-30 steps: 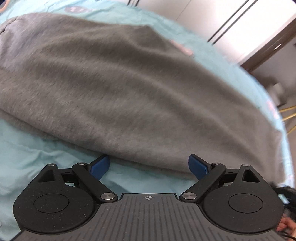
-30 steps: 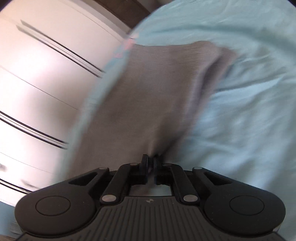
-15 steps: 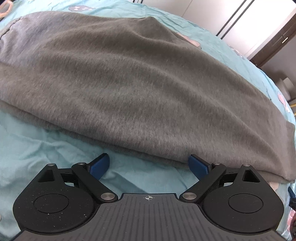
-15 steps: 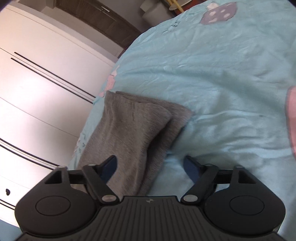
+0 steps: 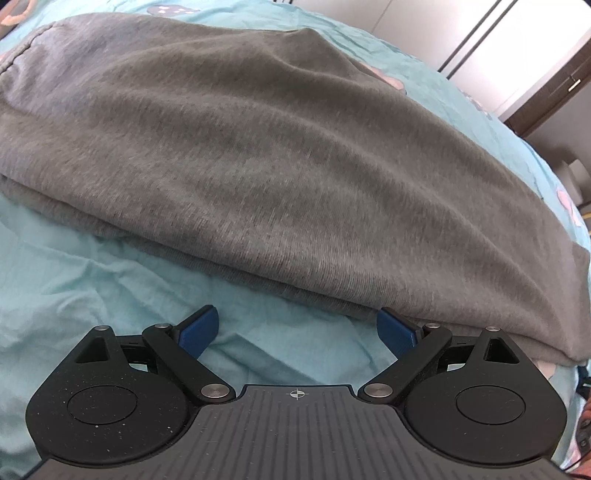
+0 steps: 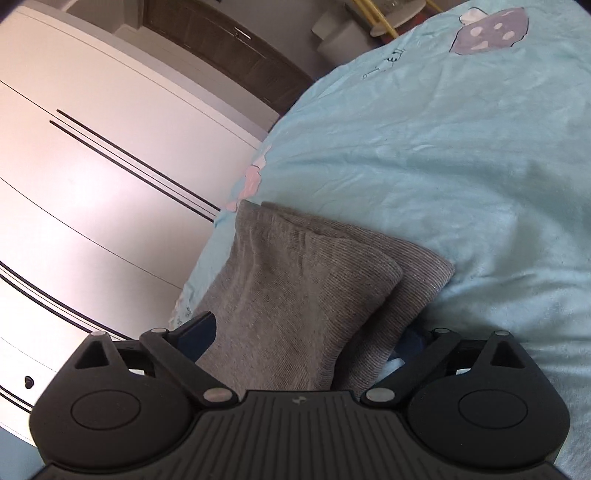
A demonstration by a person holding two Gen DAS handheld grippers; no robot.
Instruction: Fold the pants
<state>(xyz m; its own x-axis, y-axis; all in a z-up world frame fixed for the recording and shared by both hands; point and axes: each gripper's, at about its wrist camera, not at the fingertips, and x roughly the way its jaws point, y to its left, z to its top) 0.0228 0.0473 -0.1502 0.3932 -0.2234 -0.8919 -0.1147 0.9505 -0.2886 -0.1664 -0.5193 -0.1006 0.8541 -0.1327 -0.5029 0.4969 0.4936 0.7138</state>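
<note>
Grey pants [image 5: 277, 155] lie folded lengthwise across a light blue bed sheet [image 5: 74, 258]. My left gripper [image 5: 297, 326] stands open just before their near edge. Its left pad is over bare sheet and its right pad touches the fabric's rim. In the right wrist view the two leg ends of the pants [image 6: 295, 280] lie stacked flat near the bed's edge. My right gripper [image 6: 303, 338] is low over them with its jaws opening wide. The cloth lies between the pads and they do not press on it. Fabric partly hides the right pad.
The sheet [image 6: 443, 147] spreads wrinkled to the right of the leg ends. A white wardrobe [image 6: 92, 166] stands beyond the bed's edge at left, with a dark door [image 6: 221, 44] beside it. A small table with yellow legs [image 6: 388, 18] is at the far corner.
My right gripper went from shut on the pants' leg end to wide open and drew back; the leg ends now lie flat on the bed. The left gripper barely moved.
</note>
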